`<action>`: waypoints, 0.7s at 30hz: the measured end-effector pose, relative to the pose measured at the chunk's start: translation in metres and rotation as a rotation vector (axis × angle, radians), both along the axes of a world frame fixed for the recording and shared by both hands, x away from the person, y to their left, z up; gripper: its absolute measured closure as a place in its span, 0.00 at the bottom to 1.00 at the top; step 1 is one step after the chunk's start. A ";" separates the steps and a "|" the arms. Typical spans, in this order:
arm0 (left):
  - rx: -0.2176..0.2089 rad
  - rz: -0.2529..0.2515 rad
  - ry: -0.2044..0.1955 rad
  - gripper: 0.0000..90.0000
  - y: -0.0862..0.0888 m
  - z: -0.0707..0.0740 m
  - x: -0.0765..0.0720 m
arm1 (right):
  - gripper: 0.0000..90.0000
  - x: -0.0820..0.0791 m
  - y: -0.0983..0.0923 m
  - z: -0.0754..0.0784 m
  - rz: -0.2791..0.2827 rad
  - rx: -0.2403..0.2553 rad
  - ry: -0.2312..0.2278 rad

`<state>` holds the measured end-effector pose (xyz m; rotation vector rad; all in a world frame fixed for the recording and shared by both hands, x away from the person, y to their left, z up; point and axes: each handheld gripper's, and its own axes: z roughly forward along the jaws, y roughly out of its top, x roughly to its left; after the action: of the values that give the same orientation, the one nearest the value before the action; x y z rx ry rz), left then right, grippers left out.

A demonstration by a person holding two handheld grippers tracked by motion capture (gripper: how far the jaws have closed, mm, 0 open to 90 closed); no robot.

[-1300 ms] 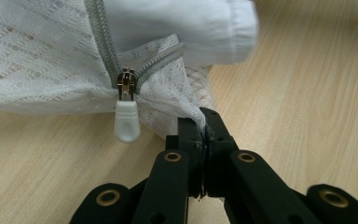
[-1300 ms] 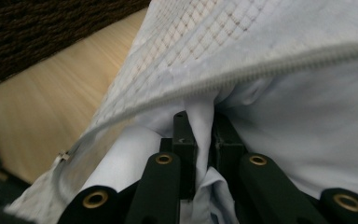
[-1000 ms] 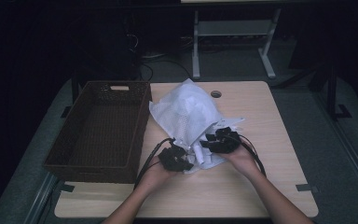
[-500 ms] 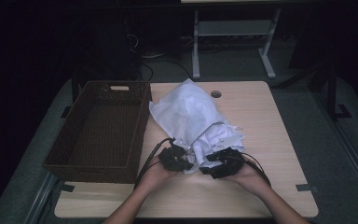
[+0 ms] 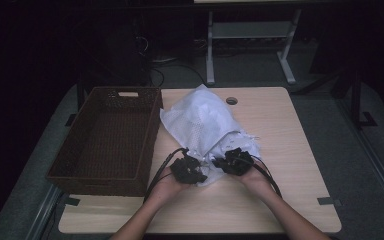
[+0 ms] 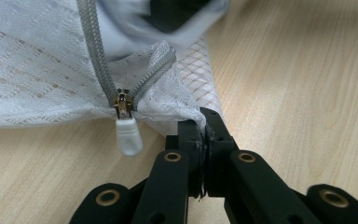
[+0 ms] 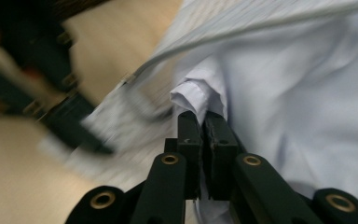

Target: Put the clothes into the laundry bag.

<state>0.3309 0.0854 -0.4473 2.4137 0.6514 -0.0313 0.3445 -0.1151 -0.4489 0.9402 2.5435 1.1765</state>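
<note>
A white mesh laundry bag (image 5: pixel 200 122) lies on the wooden table (image 5: pixel 285 150), its open end toward me. My left gripper (image 5: pixel 198 172) is shut on the bag's near mesh corner (image 6: pixel 193 100), beside the grey zipper's white pull (image 6: pixel 128 136). My right gripper (image 5: pixel 221 163) sits just to its right at the bag's mouth. Its jaws have just been closing and now pinch a fold of smooth white cloth (image 7: pixel 196 95) that comes out of the bag. In the right gripper view the left gripper (image 7: pixel 70 126) is a dark blur at the left.
A dark brown woven basket (image 5: pixel 152 132) stands at the left of the table, touching the bag's side. A round cable hole (image 5: pixel 231 100) lies behind the bag. Bare wood stretches to the right and along the front edge. A white frame (image 5: pixel 250 35) stands beyond the table.
My right gripper drew back toward the front edge, then came forward and left to the bag's mouth and shut on the white cloth. The left gripper kept its place.
</note>
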 end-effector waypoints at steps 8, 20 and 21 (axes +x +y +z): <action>0.017 -0.006 -0.007 0.98 -0.001 0.001 -0.001 | 0.97 0.025 0.018 -0.003 -0.032 0.042 -0.022; 0.022 -0.003 -0.001 0.98 0.002 -0.002 0.001 | 0.74 0.019 0.011 0.007 0.021 0.052 -0.010; 0.022 -0.001 -0.002 0.98 0.002 -0.002 0.001 | 0.70 0.015 0.007 0.010 0.032 0.053 -0.011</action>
<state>0.3316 0.0874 -0.4488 2.4347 0.6522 -0.0224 0.3596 -0.1083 -0.4393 0.9052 2.5393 1.2610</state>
